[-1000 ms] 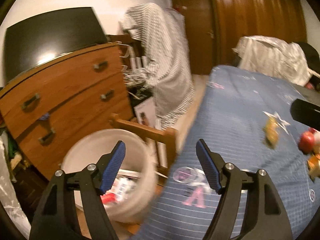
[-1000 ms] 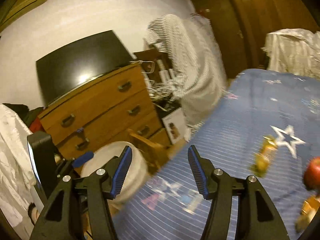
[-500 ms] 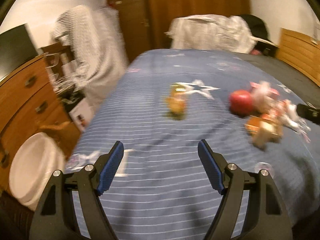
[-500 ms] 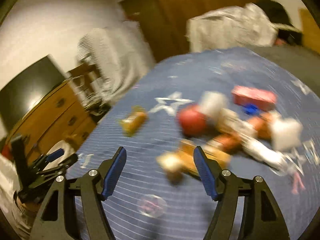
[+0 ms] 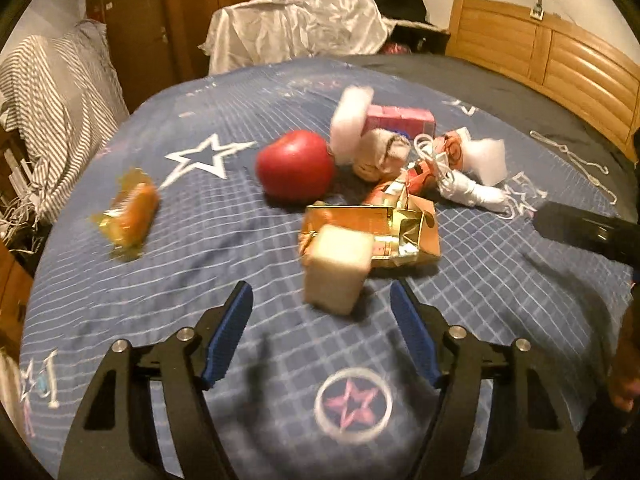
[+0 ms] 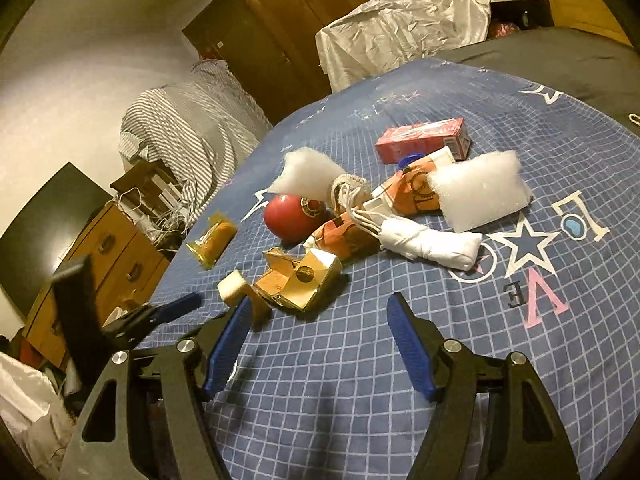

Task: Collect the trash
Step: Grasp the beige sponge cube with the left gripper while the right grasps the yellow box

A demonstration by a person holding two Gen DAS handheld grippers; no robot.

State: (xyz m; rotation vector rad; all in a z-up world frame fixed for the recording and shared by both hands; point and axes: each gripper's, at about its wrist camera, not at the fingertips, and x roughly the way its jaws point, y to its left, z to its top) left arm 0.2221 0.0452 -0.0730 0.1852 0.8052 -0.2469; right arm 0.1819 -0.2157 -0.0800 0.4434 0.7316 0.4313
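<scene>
Currently the trash is seen heaped on the bed (image 5: 224, 216): a foam cube (image 5: 336, 274), a gold carton (image 5: 384, 236), a red ball (image 5: 296, 166) and a pink box (image 6: 422, 140). The left tool (image 5: 320, 308) is closing, nothing gripped, the cube just ahead of it. The right tool (image 6: 318, 312) is held wide and empty above the blanket.

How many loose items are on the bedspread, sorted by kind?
Foam or sponge pieces: 3 (cream block, white, white)
Boxes or cartons: 4 (gold, pink, orange, orange)
Red ball: 1
Wrapped snack: 1
White cloth bundle: 1
Total: 10
</scene>
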